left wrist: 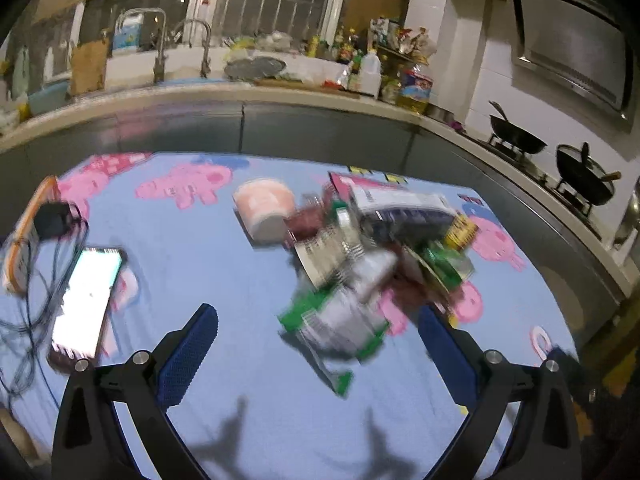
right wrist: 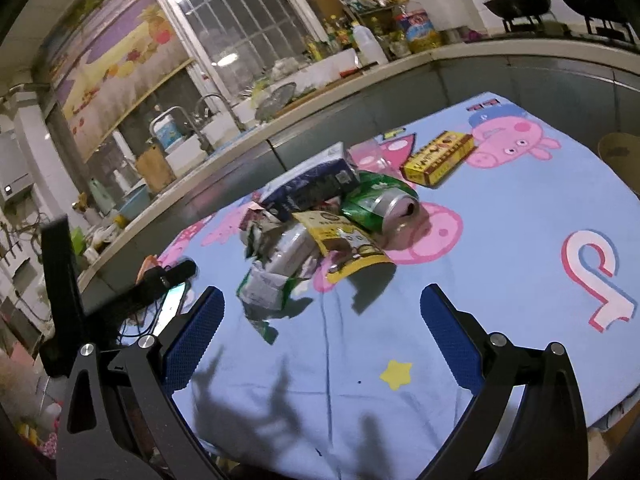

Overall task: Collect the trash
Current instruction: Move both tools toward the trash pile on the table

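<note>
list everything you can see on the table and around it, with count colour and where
tablecloth: 1, light blue with pink cartoon pigs, covers the table
drink can: 1, green and silver, lying on its side in the trash pile
yellow box: 1, yellow and red, far edge of the pile
carton: 1, dark blue and white, back of the pile
yellow wrapper: 1, yellow, front of the pile
green wrapper: 1, green and white, nearest the grippers
pink tub: 1, pink and white, left of the pile
phone: 1, screen lit, left side beside dark cables
woks: 2, black, on the stove at right
left gripper: 1, black with blue pads, jaws open, empty
right gripper: 1, black with blue pads, jaws open, empty
</note>
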A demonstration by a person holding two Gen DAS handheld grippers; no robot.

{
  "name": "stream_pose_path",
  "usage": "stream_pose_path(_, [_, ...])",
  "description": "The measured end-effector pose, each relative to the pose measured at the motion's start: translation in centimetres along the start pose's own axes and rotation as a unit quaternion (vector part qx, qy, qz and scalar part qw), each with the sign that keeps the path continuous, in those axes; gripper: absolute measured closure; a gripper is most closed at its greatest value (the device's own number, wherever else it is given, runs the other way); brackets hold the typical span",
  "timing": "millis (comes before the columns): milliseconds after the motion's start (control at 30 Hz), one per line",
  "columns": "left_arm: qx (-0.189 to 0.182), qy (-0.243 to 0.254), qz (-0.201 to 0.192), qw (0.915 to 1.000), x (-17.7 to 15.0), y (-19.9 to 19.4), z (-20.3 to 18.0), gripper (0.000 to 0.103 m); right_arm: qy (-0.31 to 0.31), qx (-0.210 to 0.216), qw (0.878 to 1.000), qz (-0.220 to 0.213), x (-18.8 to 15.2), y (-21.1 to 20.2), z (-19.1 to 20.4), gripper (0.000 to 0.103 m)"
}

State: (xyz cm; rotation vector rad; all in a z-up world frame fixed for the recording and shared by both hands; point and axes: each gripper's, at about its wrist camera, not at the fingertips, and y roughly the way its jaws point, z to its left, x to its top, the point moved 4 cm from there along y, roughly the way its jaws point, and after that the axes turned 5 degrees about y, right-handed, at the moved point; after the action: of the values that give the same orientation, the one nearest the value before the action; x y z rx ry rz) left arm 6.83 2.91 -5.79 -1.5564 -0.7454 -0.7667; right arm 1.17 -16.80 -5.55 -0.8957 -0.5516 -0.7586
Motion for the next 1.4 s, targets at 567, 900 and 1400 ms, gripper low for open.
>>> stream_pose_path(567, [0.063, -0.013, -0.046, 0.9969, 8.3, -0.1, 4.7, 0.004, -0.057, 0.040, 0.990, -0.122, 6.8, -1.8, 5.3, 0.052])
stream_pose_path(900, [0.106, -0.006, -0.029, 0.9939, 7.2, 0.8, 5.7, 0.004, -0.079, 0.049, 0.994, -0.056, 2.7, 0.9, 6.3, 0.062])
stream_pose_path(1400, [0.126, 0.004, -0.017, 0.9919, 6.5, 1.8, 6.0, 0.004, -0.093, 0.046, 0.994, -0.040, 1.8, 1.6, 6.1, 0.062])
